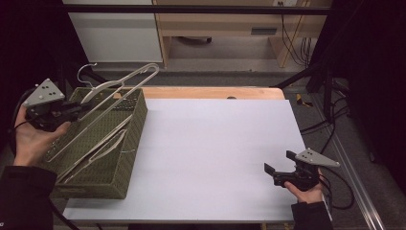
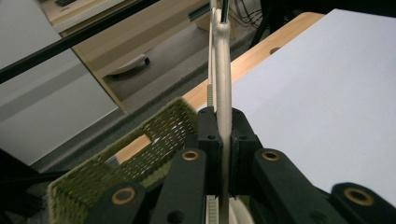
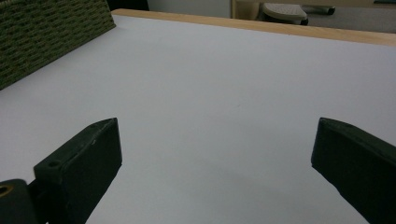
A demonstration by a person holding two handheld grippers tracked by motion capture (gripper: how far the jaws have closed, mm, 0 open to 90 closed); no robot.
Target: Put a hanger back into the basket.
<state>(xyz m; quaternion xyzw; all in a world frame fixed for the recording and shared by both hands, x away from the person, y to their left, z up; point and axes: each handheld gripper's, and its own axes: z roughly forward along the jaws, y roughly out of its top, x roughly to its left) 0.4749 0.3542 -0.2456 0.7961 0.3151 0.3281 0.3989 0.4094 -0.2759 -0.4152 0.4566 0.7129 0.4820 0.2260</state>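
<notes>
High view: the left gripper (image 1: 79, 109), at the left edge of the frame, has its jaws clamped on a pale clothes hanger (image 1: 112, 98), which is raised and tilted so that its far end points toward the upper middle of the frame and its wire hook (image 1: 85, 72) stands at upper left. Below it sits a green woven basket (image 1: 129, 143) at the left of the white table top (image 1: 215, 153); further pale hangers (image 1: 98, 151) lie inside the basket. The right gripper (image 1: 272, 172), at lower right, rests in the hand (image 1: 306, 191) just above the table top, jaws spread apart with nothing between them.

Left gripper view: the two black pads (image 2: 208, 133) press on either side of the hanger's (image 2: 223, 79) flat arm, which runs up the centre of the frame; the basket's rim (image 2: 154, 135) lies at lower left.

Right gripper view: both jaws stand wide over bare white surface (image 3: 224, 93), with the basket wall (image 3: 46, 32) at upper left.
</notes>
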